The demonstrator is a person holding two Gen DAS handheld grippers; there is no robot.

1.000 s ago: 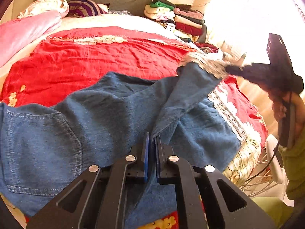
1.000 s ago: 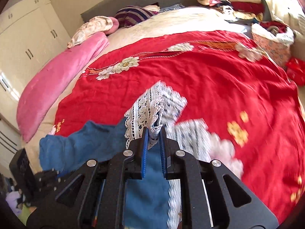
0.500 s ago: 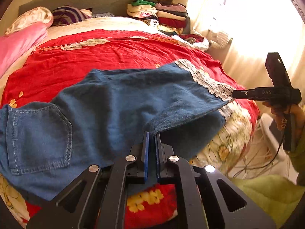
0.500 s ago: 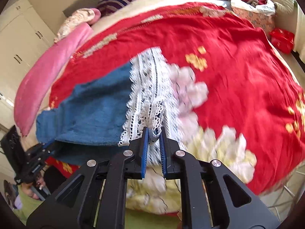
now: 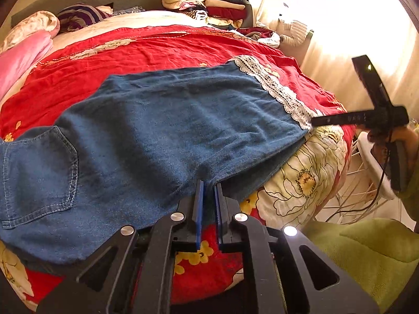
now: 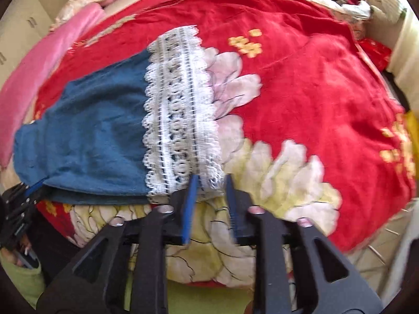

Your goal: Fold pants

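Note:
Blue denim pants (image 5: 157, 130) with a white lace hem (image 5: 277, 89) lie flat on the red bedspread (image 5: 131, 52), one leg folded over the other. My left gripper (image 5: 208, 185) is at the near edge of the upper leg, its jaws slightly parted around the denim edge. My right gripper (image 6: 209, 183) is open, its jaws apart right at the near corner of the lace hem (image 6: 178, 110). It also shows in the left wrist view (image 5: 314, 121) at the hem corner.
A pile of folded clothes (image 5: 209, 2) stands at the head of the bed. Pink bedding (image 5: 18, 60) lies along the left side. The flowered bed edge (image 5: 301, 180) drops off in front. A white wire rack (image 5: 366, 172) stands by the bed.
The upper leg was pulled across and laid flat over the other leg. My right gripper has opened and let go of the lace hem. My left gripper's jaws have parted a little.

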